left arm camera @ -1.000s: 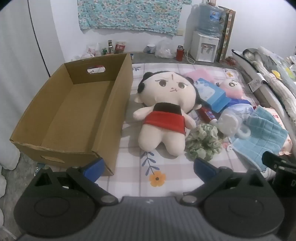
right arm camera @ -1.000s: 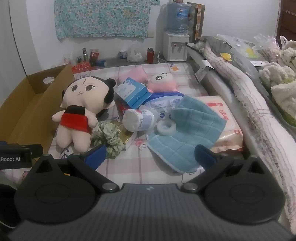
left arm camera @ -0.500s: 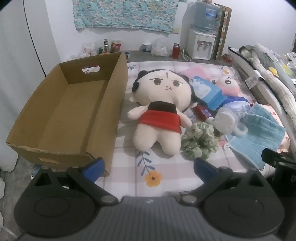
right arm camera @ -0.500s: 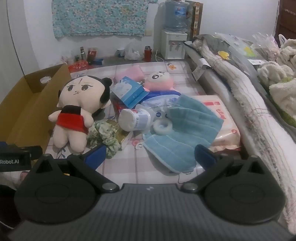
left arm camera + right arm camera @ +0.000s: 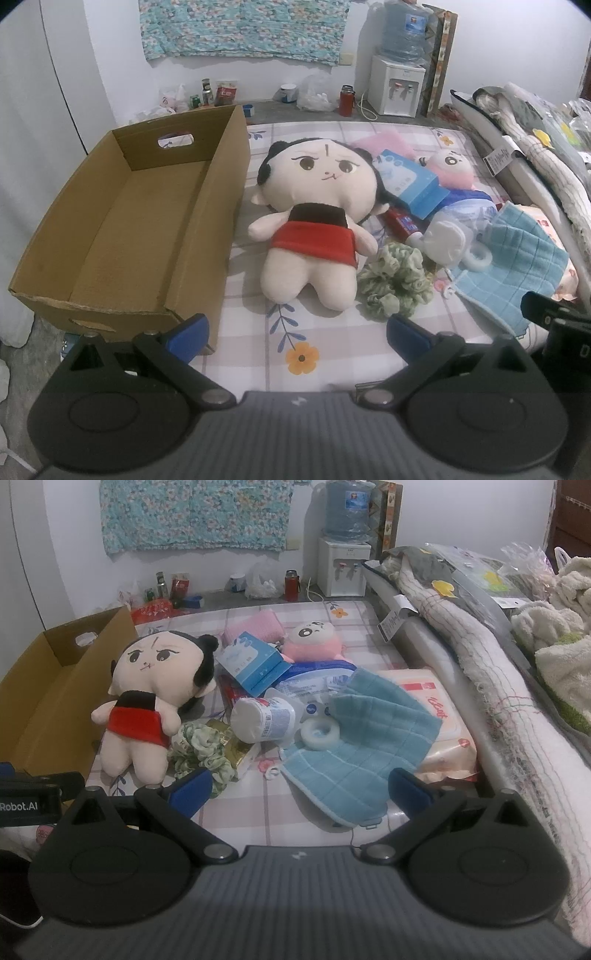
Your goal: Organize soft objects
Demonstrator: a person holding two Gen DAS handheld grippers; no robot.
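A cream plush doll (image 5: 317,206) (image 5: 147,694) in a red skirt lies face up on the checked bedsheet, right of an empty cardboard box (image 5: 122,229) (image 5: 44,701). A green scrunchie (image 5: 393,282) (image 5: 201,749) lies by its foot. A blue towel (image 5: 517,269) (image 5: 369,746), a small pink plush (image 5: 452,166) (image 5: 314,640) and a pink cloth (image 5: 255,626) lie further right. My left gripper (image 5: 297,334) hovers open near the bed's front edge, short of the doll's feet. My right gripper (image 5: 299,788) hovers open over the towel's near corner. Both hold nothing.
Hard items sit among the soft ones: a blue tissue box (image 5: 253,662), a white bottle (image 5: 264,720), a white tape ring (image 5: 319,733), a wet-wipes pack (image 5: 439,716). Rolled bedding (image 5: 498,686) lines the right side. A water dispenser (image 5: 397,79) stands at the back wall.
Both grippers have drawn back slightly from the bed, so the doll, box and towel appear a little farther off. Nothing on the bed has moved.
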